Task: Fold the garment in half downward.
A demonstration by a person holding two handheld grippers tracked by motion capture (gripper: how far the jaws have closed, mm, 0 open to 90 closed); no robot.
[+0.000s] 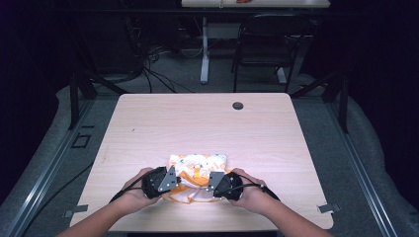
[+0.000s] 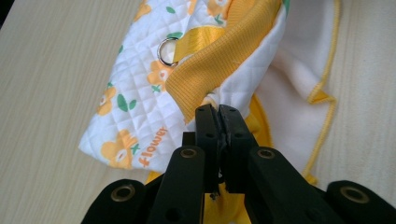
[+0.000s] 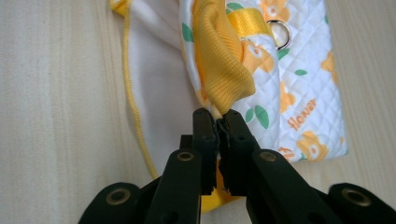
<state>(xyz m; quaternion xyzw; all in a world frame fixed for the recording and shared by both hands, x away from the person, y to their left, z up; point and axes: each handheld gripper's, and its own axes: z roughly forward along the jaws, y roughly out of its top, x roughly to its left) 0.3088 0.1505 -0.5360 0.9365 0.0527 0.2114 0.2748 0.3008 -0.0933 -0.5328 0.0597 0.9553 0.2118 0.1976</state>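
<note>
— Where does the garment (image 1: 197, 170) lie?
— On the table (image 1: 163, 123), near its front edge, about midway between the left and right edges.
— And the tongs?
— The left tongs (image 1: 174, 181) sit at the garment's left front corner, the right tongs (image 1: 211, 181) at its right front corner, each clamped on its cuff (image 2: 219, 60) with the hands just behind them toward the front edge.
— Anything else on the table?
— A small round hole (image 1: 237, 105) near the back edge, right of the middle. Behind the table stands a chair (image 1: 267, 42).
</note>
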